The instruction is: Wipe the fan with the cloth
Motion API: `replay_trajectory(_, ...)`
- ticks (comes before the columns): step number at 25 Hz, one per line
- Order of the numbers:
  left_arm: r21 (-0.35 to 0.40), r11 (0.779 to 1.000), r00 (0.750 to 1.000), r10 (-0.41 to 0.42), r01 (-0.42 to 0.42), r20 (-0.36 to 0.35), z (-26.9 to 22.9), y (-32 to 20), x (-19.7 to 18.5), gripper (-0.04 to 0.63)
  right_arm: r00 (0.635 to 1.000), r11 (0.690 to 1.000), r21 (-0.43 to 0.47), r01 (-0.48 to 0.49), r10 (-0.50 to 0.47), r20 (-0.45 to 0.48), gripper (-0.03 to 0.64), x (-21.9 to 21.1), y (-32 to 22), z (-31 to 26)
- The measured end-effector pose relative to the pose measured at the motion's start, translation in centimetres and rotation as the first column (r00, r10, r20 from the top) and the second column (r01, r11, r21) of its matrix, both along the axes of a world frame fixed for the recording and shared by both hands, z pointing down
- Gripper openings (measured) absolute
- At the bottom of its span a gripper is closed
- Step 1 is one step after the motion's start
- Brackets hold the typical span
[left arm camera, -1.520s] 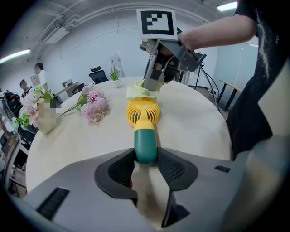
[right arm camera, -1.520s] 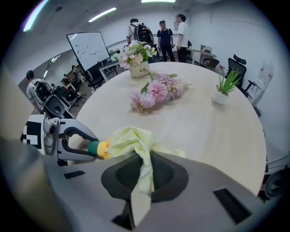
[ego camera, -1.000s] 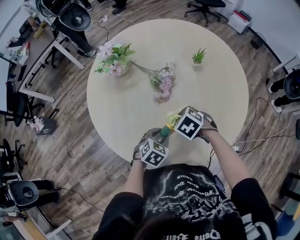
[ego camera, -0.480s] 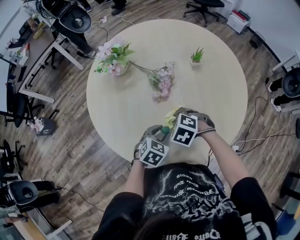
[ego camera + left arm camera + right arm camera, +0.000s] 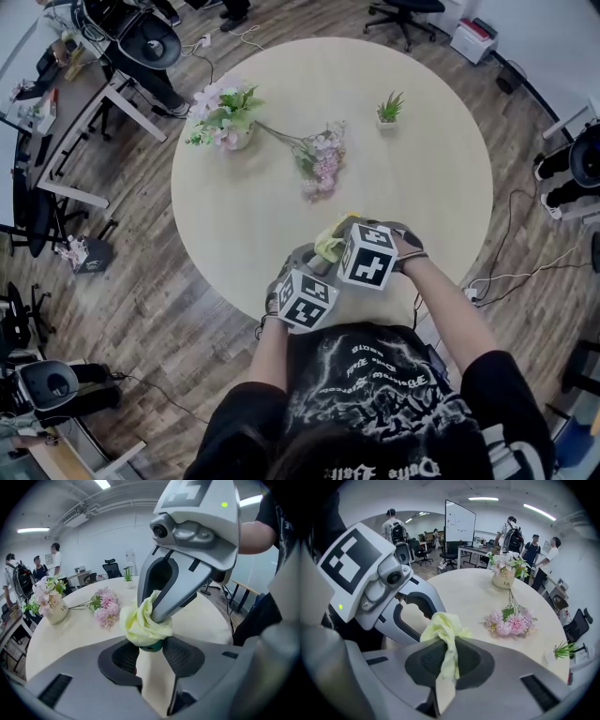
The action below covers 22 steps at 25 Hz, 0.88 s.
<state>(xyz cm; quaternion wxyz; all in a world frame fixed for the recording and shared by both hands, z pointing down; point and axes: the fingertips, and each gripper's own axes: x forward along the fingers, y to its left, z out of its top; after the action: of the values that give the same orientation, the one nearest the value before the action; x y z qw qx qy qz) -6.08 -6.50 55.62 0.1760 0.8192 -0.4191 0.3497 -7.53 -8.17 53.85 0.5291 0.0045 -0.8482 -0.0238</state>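
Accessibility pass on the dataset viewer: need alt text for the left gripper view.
The right gripper holds a yellow cloth bunched on a green fan, mostly hidden, which the left gripper grips between its jaws. Behind, on the round table: a vase of flowers, a loose pink bouquet and a small plant.

Pretty standard open office: a big pale round table [image 5: 422,178] on a wood-plank floor [image 5: 141,272], with a vase of pink and white flowers [image 5: 228,117], a loose bunch of pink blooms [image 5: 319,164] and a tiny potted plant [image 5: 389,111] on it. Black office chairs [image 5: 408,11] and white-legged desks [image 5: 131,98] sit around the edges, and cables [image 5: 525,277] trail over the floor. There's also a whiteboard [image 5: 460,520], white walls, strip lights [image 5: 483,499] overhead and a few people with backpacks [image 5: 513,538].
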Motion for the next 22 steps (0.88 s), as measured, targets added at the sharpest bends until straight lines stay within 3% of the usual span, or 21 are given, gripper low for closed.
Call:
replay_trajectory(5,-0.002,1.000,1.000,0.000,0.000,0.005,0.1,0.1,-0.1,0.175,0.997,0.991,-0.131,0.021,-0.012,0.071,0.040,-1.1,1.7,-0.8)
replay_trajectory(8,-0.003,1.000,1.000,0.000,0.000,0.009,0.2,0.2,-0.2,0.175,0.995,0.966,-0.257,0.025,0.001,0.099,0.040,-1.1,2.9,-0.9)
replay_trajectory(10,-0.015,1.000,1.000,-0.023,0.023,-0.016,0.4,0.2,-0.4,0.175,0.990,0.941,-0.337,-0.024,0.070,0.124,0.040,-1.1,3.0,-0.8)
replay_trajectory(13,-0.066,0.993,0.987,-0.110,0.103,-0.116,0.8,0.3,-0.7,0.175,0.958,0.888,-0.434,-0.152,0.240,0.158,0.040,-0.7,2.3,-0.4)
replay_trajectory(18,-0.206,0.954,0.921,-0.269,0.216,-0.282,1.0,1.0,-0.9,0.175,0.876,0.787,-0.551,-0.276,0.443,0.193,0.040,1.2,2.1,0.6)
replay_trajectory(22,-0.298,0.918,0.841,-0.368,0.261,-0.396,1.0,1.1,-0.8,0.175,0.782,0.680,-0.656,-0.329,0.585,0.214,0.041,2.1,2.0,1.1)
